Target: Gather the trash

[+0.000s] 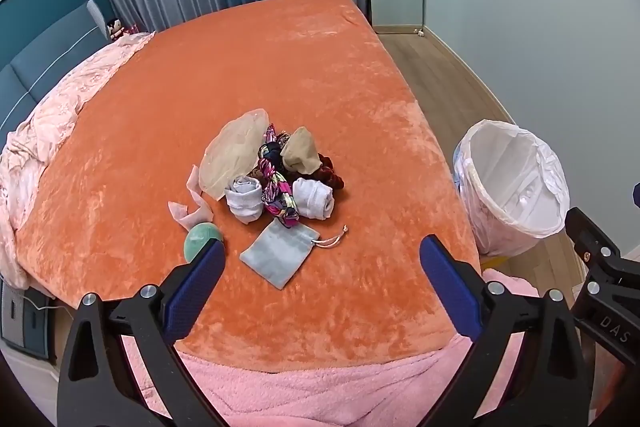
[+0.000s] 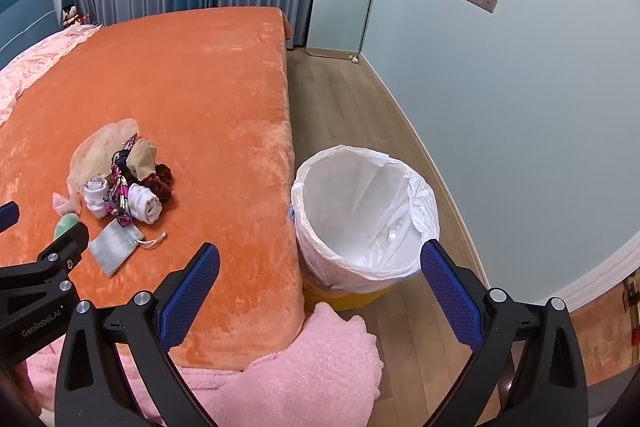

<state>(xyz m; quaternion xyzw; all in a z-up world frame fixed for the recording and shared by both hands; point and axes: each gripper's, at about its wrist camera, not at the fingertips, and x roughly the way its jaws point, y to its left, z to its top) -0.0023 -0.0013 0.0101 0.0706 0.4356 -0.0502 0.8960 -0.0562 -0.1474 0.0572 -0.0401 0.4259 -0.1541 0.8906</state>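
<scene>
A small pile lies on the orange bed (image 1: 280, 59): a beige mesh piece (image 1: 234, 151), two rolled white socks (image 1: 244, 199) (image 1: 314, 197), a patterned scarf (image 1: 276, 191), a dark red scrunchie (image 1: 332, 175), a grey drawstring pouch (image 1: 278, 255), a pale green ball (image 1: 200, 235) and pink strips (image 1: 190, 211). The pile also shows in the right wrist view (image 2: 120, 183). My left gripper (image 1: 322, 255) is open and empty, just short of the pouch. My right gripper (image 2: 320, 263) is open and empty above the bed edge, beside a white-lined bin (image 2: 364, 211).
The bin (image 1: 512, 187) stands on the wood floor right of the bed. A pink fleece blanket (image 2: 312, 367) hangs at the bed's near edge. A pink quilt (image 1: 52, 131) lies at the left. Curtains and a wall are behind.
</scene>
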